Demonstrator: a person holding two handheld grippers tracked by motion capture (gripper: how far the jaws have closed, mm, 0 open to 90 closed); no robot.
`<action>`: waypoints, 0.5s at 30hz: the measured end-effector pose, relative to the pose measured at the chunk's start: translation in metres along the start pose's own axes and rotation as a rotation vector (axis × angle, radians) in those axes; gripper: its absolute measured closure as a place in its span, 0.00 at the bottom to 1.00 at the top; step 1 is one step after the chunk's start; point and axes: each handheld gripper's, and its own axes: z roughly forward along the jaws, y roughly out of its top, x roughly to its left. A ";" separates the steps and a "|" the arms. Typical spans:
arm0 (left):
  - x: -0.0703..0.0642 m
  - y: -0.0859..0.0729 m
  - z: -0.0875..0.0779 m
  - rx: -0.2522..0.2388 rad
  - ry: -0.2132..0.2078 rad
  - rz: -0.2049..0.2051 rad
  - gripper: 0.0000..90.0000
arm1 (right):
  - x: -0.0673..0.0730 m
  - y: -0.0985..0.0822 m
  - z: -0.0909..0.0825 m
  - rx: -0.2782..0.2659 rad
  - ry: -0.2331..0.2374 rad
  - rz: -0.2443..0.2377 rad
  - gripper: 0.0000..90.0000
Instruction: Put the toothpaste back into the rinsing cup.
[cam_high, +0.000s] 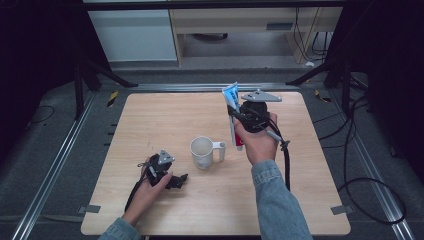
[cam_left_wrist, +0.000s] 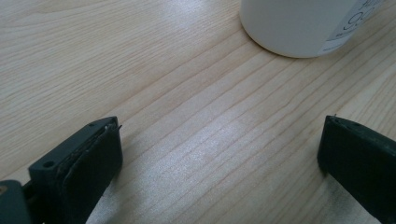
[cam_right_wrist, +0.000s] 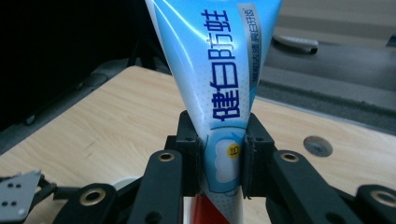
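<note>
A blue, white and red toothpaste tube (cam_high: 232, 107) is held up in the air over the table's right half, flat end up. My right gripper (cam_high: 239, 116) is shut on it. In the right gripper view both pads squeeze the toothpaste tube (cam_right_wrist: 223, 93) at its middle, and my right gripper (cam_right_wrist: 222, 161) points toward the table's far edge. A white mug (cam_high: 204, 152) with its handle to the right stands mid-table. My left gripper (cam_high: 181, 179) rests on the table just left of and nearer than the mug. Its jaws stand wide apart over bare wood, with the mug's base (cam_left_wrist: 299, 25) ahead and my left gripper (cam_left_wrist: 219, 140) holding nothing.
The wooden table (cam_high: 150, 115) has dark floor and metal rails around it. Tripod legs (cam_high: 100, 75) stand beyond the far corners. Cables (cam_high: 360, 165) trail on the floor at the right. Light furniture (cam_high: 240, 25) stands behind.
</note>
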 end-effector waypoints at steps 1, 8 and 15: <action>0.000 0.000 0.000 0.000 0.000 0.000 0.00 | 0.000 0.000 0.000 0.000 0.000 0.000 0.81; 0.000 0.000 0.000 -0.002 0.001 -0.002 0.00 | 0.013 0.008 0.008 -0.051 0.009 0.004 0.81; 0.000 0.000 0.000 -0.002 0.001 -0.001 0.00 | 0.020 0.015 0.010 -0.103 0.012 0.009 0.81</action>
